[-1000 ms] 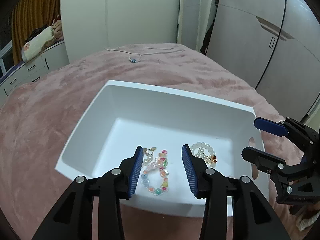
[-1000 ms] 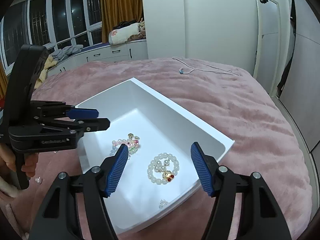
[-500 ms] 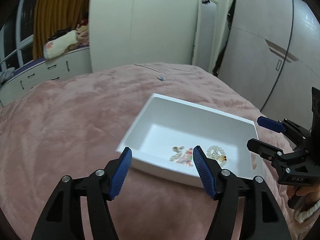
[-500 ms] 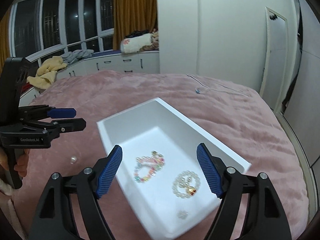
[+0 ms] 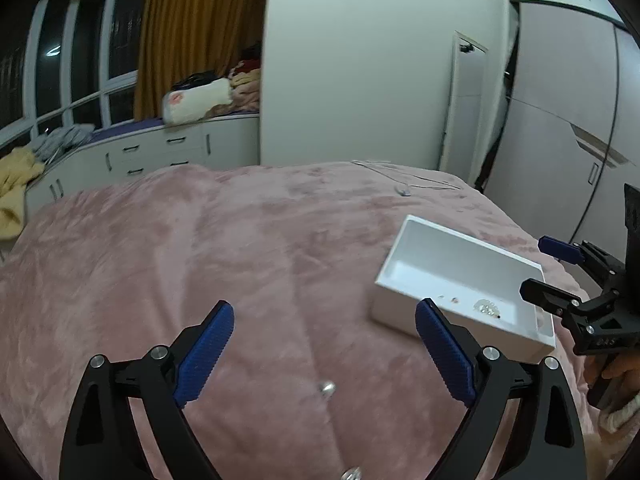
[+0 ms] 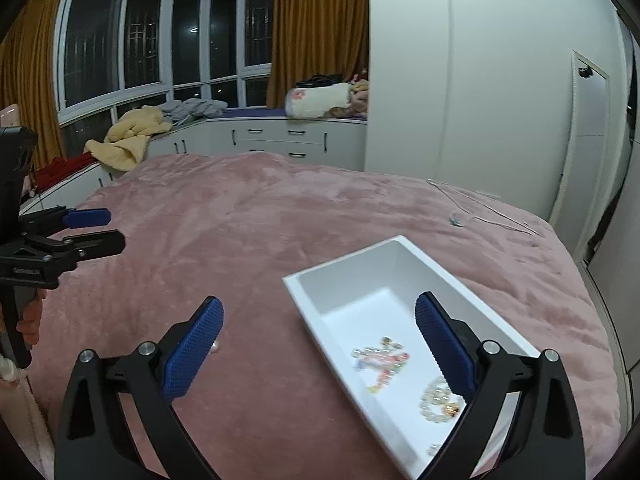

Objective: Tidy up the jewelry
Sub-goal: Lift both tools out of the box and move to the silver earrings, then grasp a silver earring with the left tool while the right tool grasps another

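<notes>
A: Blanket, pink and plush, is spread across the whole bed, and the white box is set on it toward the right side, presumably so that loose pieces are collected in one place.

B: What is held by the tongs?

A: Nothing. The left gripper and the right gripper have just been opening; both are seen spread wide, with only blanket or box between the pads.

B: And the jewelry?

A: A multicoloured bead bracelet and a pearl bracelet are laid inside the box. A small silver piece is left on the blanket between the left pads, probably to be collected next. A thin necklace is left far off.
</notes>
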`<state>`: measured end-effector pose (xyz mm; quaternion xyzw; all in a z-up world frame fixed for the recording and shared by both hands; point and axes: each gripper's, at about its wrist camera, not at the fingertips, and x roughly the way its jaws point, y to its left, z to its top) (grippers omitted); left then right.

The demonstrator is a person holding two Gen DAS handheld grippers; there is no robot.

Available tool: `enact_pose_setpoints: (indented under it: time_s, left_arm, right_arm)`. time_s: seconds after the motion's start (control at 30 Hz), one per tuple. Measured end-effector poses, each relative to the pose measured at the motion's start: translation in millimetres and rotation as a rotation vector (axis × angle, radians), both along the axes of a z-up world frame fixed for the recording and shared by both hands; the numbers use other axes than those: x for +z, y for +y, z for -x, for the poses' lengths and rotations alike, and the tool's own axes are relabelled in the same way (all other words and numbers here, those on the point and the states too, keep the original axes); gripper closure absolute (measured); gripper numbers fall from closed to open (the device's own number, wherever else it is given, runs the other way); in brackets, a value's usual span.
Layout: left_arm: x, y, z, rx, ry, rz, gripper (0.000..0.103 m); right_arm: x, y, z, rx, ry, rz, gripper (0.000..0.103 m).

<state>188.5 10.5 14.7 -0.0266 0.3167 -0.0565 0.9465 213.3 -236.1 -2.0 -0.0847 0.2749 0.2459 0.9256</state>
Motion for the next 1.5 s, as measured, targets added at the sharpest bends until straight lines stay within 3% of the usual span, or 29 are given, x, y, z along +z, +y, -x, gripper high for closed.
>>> enact_pose_setpoints:
  time_s: [0.17, 0.33, 0.6, 0.8, 1.17, 1.23, 1.3, 1.43, 1.5]
  left_arm:
    - [-7, 30, 25, 0.046, 0.014, -0.015, 0.008]
    - [-31, 41, 46, 0.041, 0.061, 0.028, 0.008]
    - [-76, 17, 61, -0.064, 0.118, 0.044, 0.008]
    - [-105, 0, 62, -0.151, 0.156, 0.044, 0.008]
    - [-152, -13, 55, -0.201, 0.272, -0.014, 0.009]
    - [-159, -14, 53, -0.21, 0.29, -0.022, 0.015]
    - [-166, -16, 51, -0.226, 0.311, -0.034, 0.029]
    - [-176, -20, 49, -0.241, 0.33, -0.059, 0.033]
    - [-179, -22, 50, -0.26, 0.327, -0.062, 0.041]
  right_arm:
    - [-4, 30, 2, 0.035, 0.012, -0.001, 0.006]
    - [-16, 60, 4, 0.088, 0.042, -0.005, 0.007]
    - [-48, 101, 2, 0.195, 0.112, 0.035, 0.02]
    - [-80, 119, -3, 0.212, 0.183, 0.05, 0.027]
    - [-139, 148, -22, 0.225, 0.289, 0.121, 0.043]
    - [-148, 150, -26, 0.225, 0.311, 0.131, 0.046]
    - [-156, 152, -31, 0.218, 0.327, 0.143, 0.048]
    - [-173, 155, -38, 0.212, 0.364, 0.152, 0.053]
    - [-178, 155, -39, 0.212, 0.367, 0.157, 0.055]
